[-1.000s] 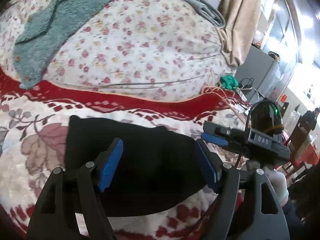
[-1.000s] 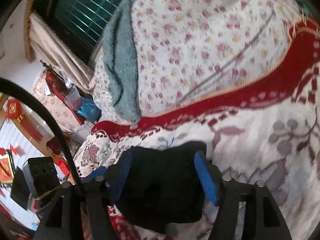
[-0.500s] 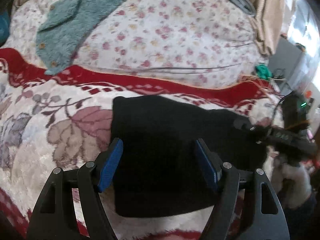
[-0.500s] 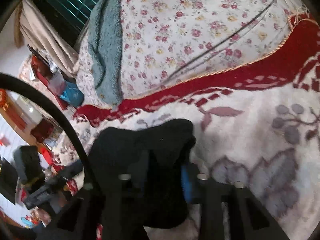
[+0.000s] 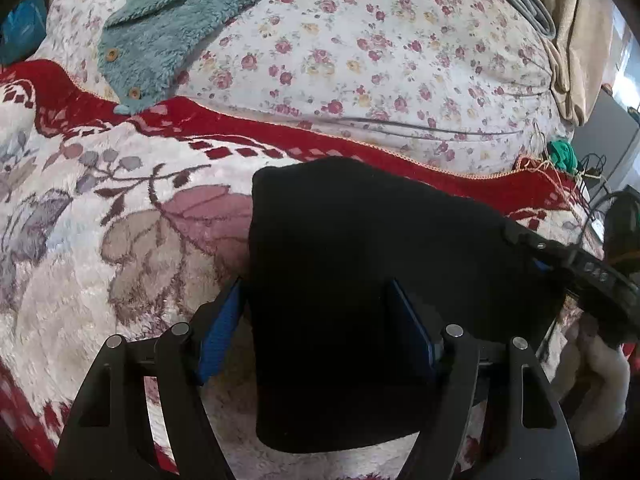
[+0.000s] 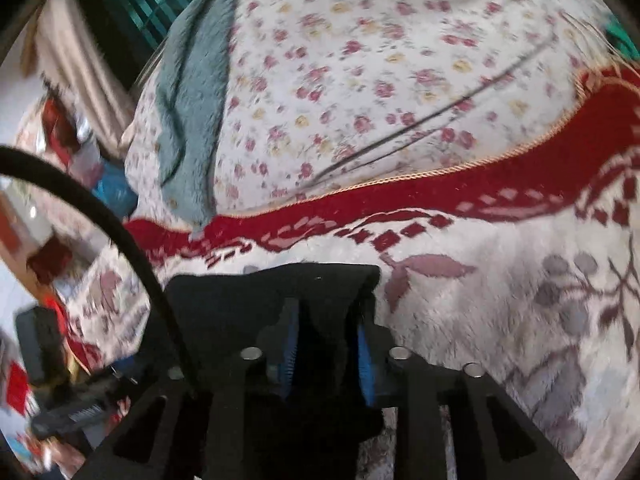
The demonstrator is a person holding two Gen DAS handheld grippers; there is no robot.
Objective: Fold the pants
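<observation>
Right gripper (image 6: 326,346) is clamped on the black pants (image 5: 360,280); left gripper (image 5: 316,334) straddles them, jaws apart. Judged mid-fold; next, the left must close before lifting

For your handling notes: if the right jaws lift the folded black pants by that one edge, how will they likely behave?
The black pants are probably floppy: cloth bunches between the right gripper jaws. The unheld part would likely sag and unfold. The plush blanket may drag on them.

I was working in a home bedroom: a floral quilt (image 5: 360,60), plush blanket (image 5: 100,280) and curtains (image 5: 572,40) surrounded me.
</observation>
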